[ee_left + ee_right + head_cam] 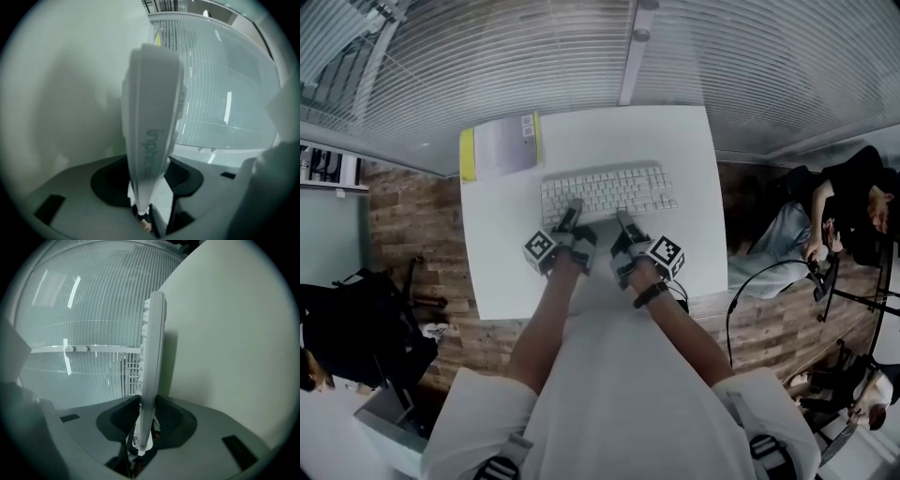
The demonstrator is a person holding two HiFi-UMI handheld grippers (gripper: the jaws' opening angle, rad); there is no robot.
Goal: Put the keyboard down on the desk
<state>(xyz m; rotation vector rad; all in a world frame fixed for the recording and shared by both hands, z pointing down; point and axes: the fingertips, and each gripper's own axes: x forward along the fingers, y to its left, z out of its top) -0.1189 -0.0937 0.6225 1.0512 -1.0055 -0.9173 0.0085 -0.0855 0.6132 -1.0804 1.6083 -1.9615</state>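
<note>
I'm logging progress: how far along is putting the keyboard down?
Already done: the keyboard is over the desk. In hand: left gripper and right gripper clamp its near edge. Remaining: settle it flat, if it isn't, and let go.

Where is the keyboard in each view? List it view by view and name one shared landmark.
Head view: keyboard at centre, over the white desk.
Left gripper view: keyboard at centre, edge-on, rising from between the jaws; desk at left.
Right gripper view: keyboard at centre, edge-on, rising from between the jaws; desk at right.
Shared landmark: the white desk.
</note>
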